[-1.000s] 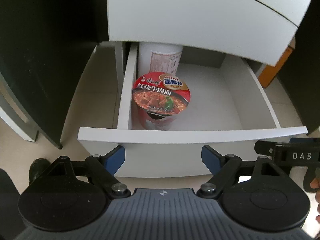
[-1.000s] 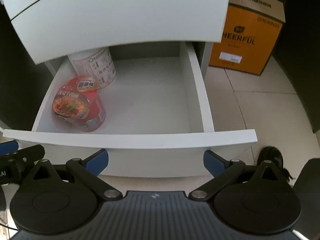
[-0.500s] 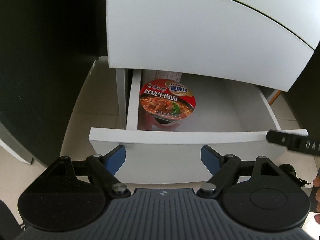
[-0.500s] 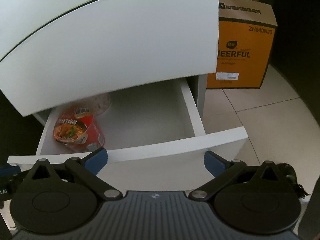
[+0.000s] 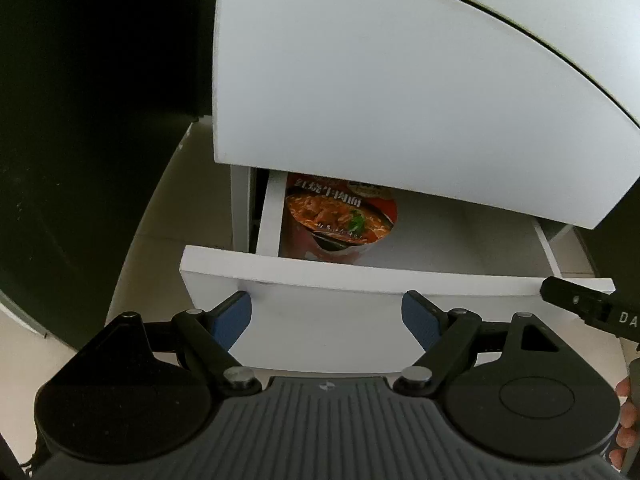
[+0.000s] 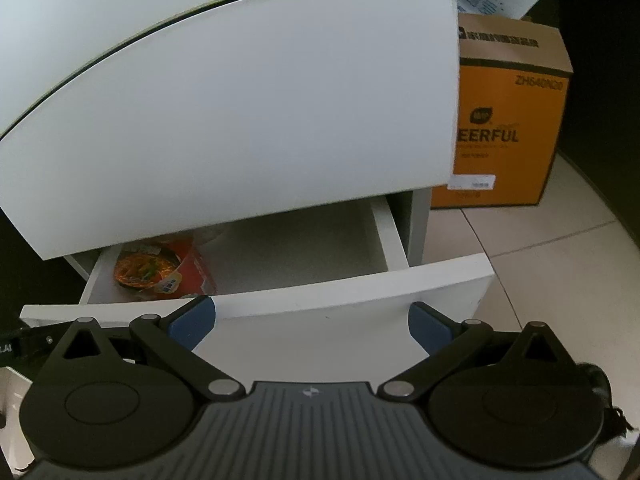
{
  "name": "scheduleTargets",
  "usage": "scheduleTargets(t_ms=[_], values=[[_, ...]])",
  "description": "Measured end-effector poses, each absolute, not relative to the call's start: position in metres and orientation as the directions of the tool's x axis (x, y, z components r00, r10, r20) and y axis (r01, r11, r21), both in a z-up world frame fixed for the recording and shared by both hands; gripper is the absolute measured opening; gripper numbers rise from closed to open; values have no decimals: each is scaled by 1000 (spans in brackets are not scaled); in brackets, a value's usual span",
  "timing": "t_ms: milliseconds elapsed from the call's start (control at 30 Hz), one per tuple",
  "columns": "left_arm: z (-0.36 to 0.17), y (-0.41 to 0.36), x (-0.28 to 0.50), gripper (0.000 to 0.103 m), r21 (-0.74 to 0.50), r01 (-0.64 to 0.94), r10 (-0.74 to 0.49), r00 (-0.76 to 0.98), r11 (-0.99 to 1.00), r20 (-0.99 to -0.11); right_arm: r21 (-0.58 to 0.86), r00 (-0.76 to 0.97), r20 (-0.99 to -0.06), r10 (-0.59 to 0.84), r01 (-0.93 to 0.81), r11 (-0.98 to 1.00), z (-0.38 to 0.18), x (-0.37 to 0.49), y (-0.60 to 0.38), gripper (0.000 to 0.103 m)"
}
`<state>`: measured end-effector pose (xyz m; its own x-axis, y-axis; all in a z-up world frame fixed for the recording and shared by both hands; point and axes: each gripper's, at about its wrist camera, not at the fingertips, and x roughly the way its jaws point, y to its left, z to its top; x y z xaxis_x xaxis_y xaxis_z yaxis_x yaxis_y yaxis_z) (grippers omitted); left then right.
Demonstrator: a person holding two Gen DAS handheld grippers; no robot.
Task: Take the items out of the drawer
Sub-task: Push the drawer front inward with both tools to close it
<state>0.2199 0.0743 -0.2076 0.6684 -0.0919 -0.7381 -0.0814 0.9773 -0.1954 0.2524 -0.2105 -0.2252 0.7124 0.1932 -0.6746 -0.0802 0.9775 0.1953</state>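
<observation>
Moved: both views sit lower than a second ago; the upper drawer front (image 5: 400, 92) now hides the white canister
Left claw (image 5: 326, 316): wide open, empty
Right claw (image 6: 312, 320): wide open, empty
Noodle cup (image 5: 340, 216): near-left corner of the open drawer (image 5: 380, 276)
Risk: reaching in this low, a claw could strike the overhanging front or tip the cup
Room: pale tiled floor (image 6: 552, 248), orange carton (image 6: 508, 136) far right

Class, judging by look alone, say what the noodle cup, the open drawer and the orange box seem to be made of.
Noodle cup: a glossy printed foil or paper lid, which catches the light; the body is probably paper or foam.
Drawer: matte white laminated board, with flat square edges and an even surface.
Orange box: printed corrugated cardboard, with a brown folded top flap and a dull finish.
</observation>
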Motion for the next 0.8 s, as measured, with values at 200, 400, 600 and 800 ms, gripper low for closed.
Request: scheduleTargets(t_ms=[200, 400, 600, 800], values=[[-208, 78, 233, 84, -200, -84, -91, 681, 976, -726, 132, 709, -682, 178, -120, 984, -232, 269, -210, 103], [-209, 77, 244, 84, -196, -84, -83, 694, 977, -715, 121, 713, -680, 171, -121, 985, -235, 288, -211, 103], [-210, 78, 259, 84, -195, -82, -82, 703, 977, -706, 125, 716, -676, 175, -123, 984, -235, 307, -209, 103], [-207, 79, 267, 84, -192, -73, -82, 718, 979, -691, 125, 712, -680, 174, -121, 985, -235, 320, -208, 103]])
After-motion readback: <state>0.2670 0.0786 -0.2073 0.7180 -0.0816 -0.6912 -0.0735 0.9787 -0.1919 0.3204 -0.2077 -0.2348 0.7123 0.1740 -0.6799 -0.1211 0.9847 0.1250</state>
